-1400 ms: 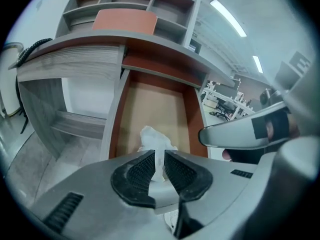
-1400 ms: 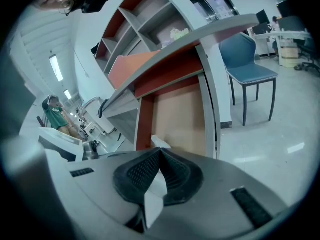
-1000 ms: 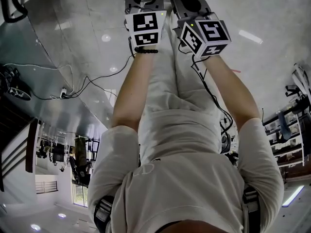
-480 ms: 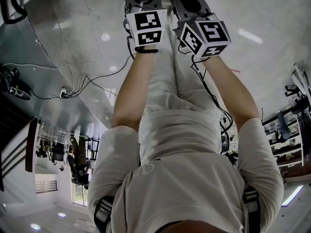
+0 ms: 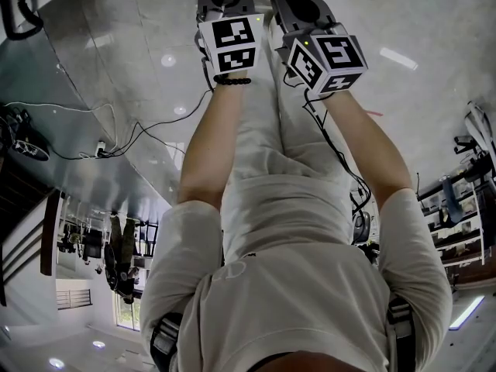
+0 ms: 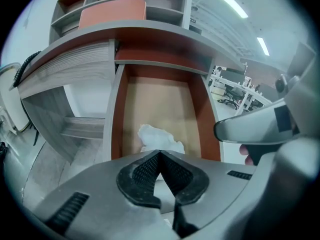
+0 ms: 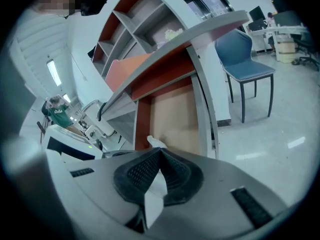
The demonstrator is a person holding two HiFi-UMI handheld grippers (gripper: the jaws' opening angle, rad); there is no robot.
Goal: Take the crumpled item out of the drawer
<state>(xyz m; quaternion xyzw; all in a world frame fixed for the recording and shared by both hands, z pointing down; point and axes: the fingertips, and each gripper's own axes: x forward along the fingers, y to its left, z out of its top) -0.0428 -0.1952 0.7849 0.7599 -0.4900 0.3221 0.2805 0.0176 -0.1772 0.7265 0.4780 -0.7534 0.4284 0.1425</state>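
Observation:
The crumpled white item (image 6: 159,139) lies in the open brown-floored drawer (image 6: 202,119) under the desk top. My left gripper (image 6: 160,154) has just been closing, and its jaw tips now meet on the item's near edge. In the right gripper view the same item (image 7: 156,142) shows beyond my right gripper (image 7: 160,150), whose tips also meet; nothing is clearly held there. The head view shows only both marker cubes, the left one (image 5: 232,45) and the right one (image 5: 325,59), close together at the top edge; the jaws are out of sight there.
Open shelves (image 6: 115,4) rise above the desk top, and a grey cabinet side (image 6: 65,109) stands left of the drawer. A blue chair (image 7: 245,66) stands on the shiny floor to the right. Cables (image 5: 116,142) trail across the floor.
In the head view both hands and their cubes stay where they were. The jaws are outside that view.

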